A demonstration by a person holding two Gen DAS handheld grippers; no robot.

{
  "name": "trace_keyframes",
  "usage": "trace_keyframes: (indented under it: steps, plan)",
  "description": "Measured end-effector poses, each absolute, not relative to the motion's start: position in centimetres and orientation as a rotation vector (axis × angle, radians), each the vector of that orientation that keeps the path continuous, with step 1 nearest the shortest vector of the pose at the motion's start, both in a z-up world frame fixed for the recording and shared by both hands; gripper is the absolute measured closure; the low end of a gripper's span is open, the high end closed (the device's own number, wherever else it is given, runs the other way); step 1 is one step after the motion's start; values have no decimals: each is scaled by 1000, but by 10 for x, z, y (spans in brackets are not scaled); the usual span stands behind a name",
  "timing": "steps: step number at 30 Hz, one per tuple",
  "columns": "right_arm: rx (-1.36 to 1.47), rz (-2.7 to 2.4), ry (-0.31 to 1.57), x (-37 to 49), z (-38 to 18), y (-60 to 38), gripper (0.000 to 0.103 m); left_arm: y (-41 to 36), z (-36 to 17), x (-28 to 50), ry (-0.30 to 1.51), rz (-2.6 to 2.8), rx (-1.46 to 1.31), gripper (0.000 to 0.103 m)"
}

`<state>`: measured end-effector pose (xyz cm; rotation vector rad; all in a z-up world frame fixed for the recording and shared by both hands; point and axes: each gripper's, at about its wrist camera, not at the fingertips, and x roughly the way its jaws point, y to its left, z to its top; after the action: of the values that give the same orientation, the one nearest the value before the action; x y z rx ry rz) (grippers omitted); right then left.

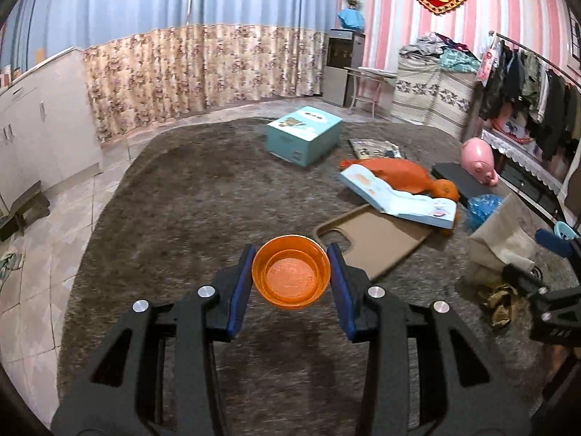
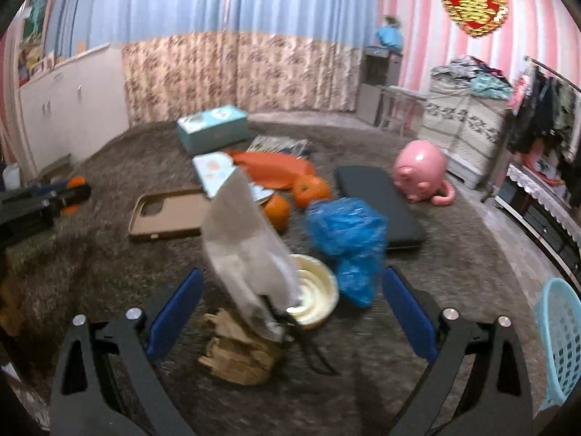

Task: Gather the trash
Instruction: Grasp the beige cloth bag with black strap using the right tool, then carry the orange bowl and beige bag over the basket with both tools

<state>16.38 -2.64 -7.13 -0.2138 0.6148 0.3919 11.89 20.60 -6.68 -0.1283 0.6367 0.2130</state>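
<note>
My left gripper [image 1: 291, 272] is shut on a small orange plastic cup [image 1: 290, 278], its blue pads pressing both sides, lifted above the brown carpet [image 1: 181, 200]. In the right wrist view, my right gripper [image 2: 292, 298] stands wide open over a pile of trash. The pile is an upright grey-white paper bag [image 2: 243, 239], a cream bowl [image 2: 319, 290], crumpled brown paper [image 2: 236, 359] and a blue plastic bag [image 2: 345, 232]. The pads touch none of them. The left gripper [image 2: 43, 200] with the orange cup [image 2: 75, 181] shows at the far left of that view.
Also on the carpet are a teal box [image 1: 303, 134], an open booklet [image 1: 395, 196], a brown phone case [image 2: 170, 212], two oranges [image 2: 310, 190], a black flat pad [image 2: 377, 203] and a pink piggy bank [image 2: 423, 174]. A light-blue basket [image 2: 561, 341] stands at the right.
</note>
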Motion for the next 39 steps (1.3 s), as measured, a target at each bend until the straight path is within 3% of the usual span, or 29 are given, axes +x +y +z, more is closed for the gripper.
trace_keyframes:
  steps: [2,3,5,7,24,39]
  plan:
    - [-232,411,632,167,-76,-19,41,210,-67,118,638,218,-134,64]
    - [-232,420,642,169,-78,-17,47,210,-67,118,638,220,-135,64]
    - [-222,444,658,171,-80,-14,69,211,-67,117,637,220,-134,64]
    - [-224,467,652,171,-79,-13,80,211,-65,118,633,221,-135,64]
    - [-98,322,466,159,-16,-122,83,154,-36,124,577,172,-53,64]
    - [8,-47,467,146,-13,-298,83,6,-6,158,486,-93,14,64]
